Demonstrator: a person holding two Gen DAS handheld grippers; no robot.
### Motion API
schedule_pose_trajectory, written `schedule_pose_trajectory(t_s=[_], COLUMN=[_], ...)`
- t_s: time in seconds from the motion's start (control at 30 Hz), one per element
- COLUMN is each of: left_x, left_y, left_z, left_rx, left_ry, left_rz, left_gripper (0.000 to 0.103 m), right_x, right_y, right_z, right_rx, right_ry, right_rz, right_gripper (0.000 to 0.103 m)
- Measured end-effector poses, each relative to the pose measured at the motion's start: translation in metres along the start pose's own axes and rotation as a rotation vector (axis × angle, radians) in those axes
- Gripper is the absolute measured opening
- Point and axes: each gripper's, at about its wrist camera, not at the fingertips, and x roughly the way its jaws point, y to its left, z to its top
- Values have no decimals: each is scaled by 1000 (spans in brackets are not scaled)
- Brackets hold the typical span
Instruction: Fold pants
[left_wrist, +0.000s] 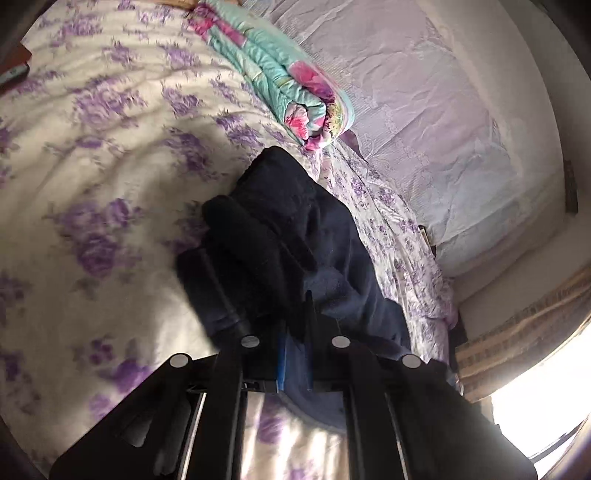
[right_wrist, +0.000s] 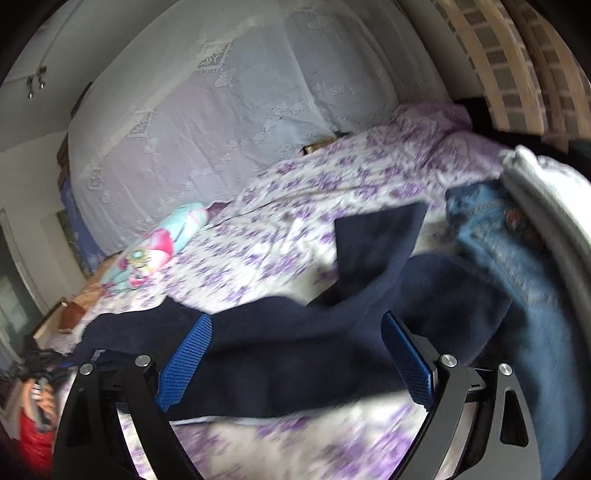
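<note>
Floral bedsheet, left tool clamped on navy pants, right tool spread apart just above them

Right gripper: jaws wide apart, blue ribbed pads either side of the cloth, not pressing it. Dark navy pants: spread across the floral bedsheet, one leg angled up toward the far side. Blue jeans: at right, beside the pants. Folded teal-and-pink quilt: far left on the bed. White lace cover: behind.
</note>
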Motion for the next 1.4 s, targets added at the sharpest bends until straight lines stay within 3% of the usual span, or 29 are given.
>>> schedule_pose_trajectory(t_s=[0.2,0.27,0.37,0.47,0.53,0.6,0.63,0.7,0.73,0.77,0.83,0.9,0.97,1.07,1.3,1.4], left_x=[-8,-6,-7,-4,4,8,10,13,14,15,18,20,15,-7,-103,-162], left_y=[-1,-3,-3,-1,2,5,7,8,8,6,4,2,-1,-10,-56,-84], left_z=[6,9,9,8,11,11,11,12,13,14,16,16,14,12,14,16], left_rx=[43,53,55,37,12,-10,-23,-33,-27,-18,1,27,40,41,83,140], left_ry=[-33,-38,-39,-18,6,20,26,35,35,37,45,53,38,-8,-166,-286], left_rz=[-39,-46,-49,-44,-42,-41,-36,-51,-49,-48,-46,-43,-47,-104,-284,-330], left_gripper=[6,6,6,6,6,12,23,27,27,27,24,12,8,6,6,6], right_x=[-2,1,8,20,36,54,61,71,72,70,63,48,30,-9,-82,-94], right_y=[2,3,2,-6,-9,-13,-15,-22,-25,-27,-24,-12,-2,16,47,59], right_z=[-18,-16,-8,2,8,9,8,4,3,1,-5,-6,-6,9,48,62], right_rx=[113,132,189,314,359,389,402,426,426,432,419,350,322,270,170,128], right_ry=[122,119,117,132,182,229,250,266,264,253,226,186,144,55,-96,-132], right_rz=[35,38,64,156,173,175,177,180,167,183,199,180,186,224,326,381], right_gripper=[91,77,69,69,69,69,69,46,19,5,4,4,4,4,4,4])
